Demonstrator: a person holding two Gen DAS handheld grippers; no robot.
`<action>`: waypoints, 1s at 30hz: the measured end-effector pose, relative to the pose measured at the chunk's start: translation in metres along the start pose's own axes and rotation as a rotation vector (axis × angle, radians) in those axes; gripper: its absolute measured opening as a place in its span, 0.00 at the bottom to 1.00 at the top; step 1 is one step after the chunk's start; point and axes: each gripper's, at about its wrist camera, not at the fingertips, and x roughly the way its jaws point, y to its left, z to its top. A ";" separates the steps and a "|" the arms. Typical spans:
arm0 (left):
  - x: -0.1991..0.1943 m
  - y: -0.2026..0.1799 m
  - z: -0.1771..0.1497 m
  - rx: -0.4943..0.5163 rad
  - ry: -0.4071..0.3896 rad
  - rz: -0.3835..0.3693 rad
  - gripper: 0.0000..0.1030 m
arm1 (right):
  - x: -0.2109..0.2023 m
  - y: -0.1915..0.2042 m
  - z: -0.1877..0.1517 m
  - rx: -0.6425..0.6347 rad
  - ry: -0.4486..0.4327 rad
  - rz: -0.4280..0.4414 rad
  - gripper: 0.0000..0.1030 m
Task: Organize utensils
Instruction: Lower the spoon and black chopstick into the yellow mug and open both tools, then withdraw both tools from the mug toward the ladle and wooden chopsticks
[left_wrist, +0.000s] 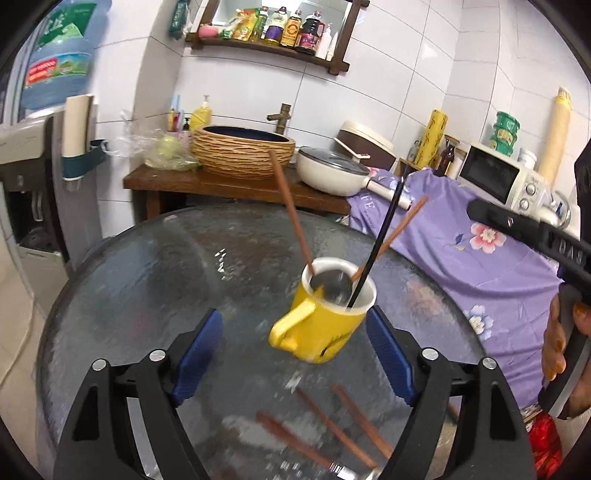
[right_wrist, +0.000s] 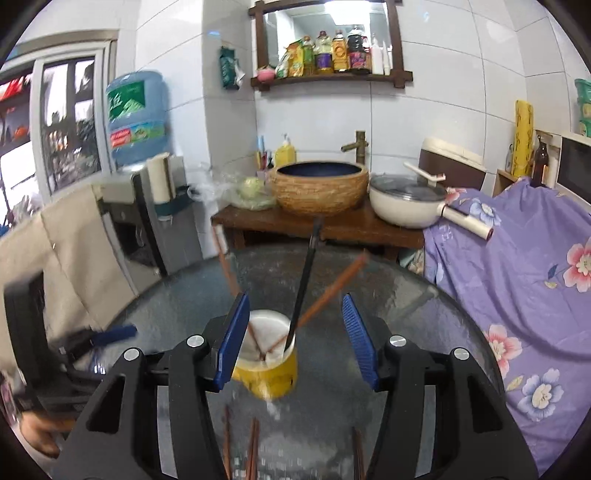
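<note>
A yellow mug (left_wrist: 320, 325) with a white inside stands on the round glass table (left_wrist: 155, 266). It holds two brown chopsticks (left_wrist: 290, 210), a black-handled utensil (left_wrist: 384, 236) and a metal spoon bowl (left_wrist: 330, 282). My left gripper (left_wrist: 295, 354) is open, its blue pads on either side of the mug, the right pad close to the mug's wall. Several brown chopsticks (left_wrist: 332, 432) lie on the glass in front of the mug. In the right wrist view my right gripper (right_wrist: 299, 332) is open above the mug (right_wrist: 271, 369), empty. Loose chopsticks (right_wrist: 253, 450) lie below it.
A wooden counter (left_wrist: 229, 188) behind the table carries a woven basin (left_wrist: 243, 151) and a white lidded pan (left_wrist: 332, 170). A purple flowered cloth (left_wrist: 480, 251) covers furniture on the right, with a microwave (left_wrist: 498, 177). A water dispenser (right_wrist: 136, 206) stands at the left.
</note>
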 end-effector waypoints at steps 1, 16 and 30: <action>-0.005 -0.002 -0.006 0.008 -0.004 0.007 0.79 | -0.003 0.000 -0.010 0.000 0.006 0.010 0.52; -0.043 -0.019 -0.108 0.098 0.037 0.094 0.89 | -0.051 0.024 -0.185 -0.047 0.077 -0.069 0.52; -0.056 -0.027 -0.150 0.089 0.072 0.112 0.89 | -0.085 0.026 -0.256 -0.029 0.158 -0.085 0.52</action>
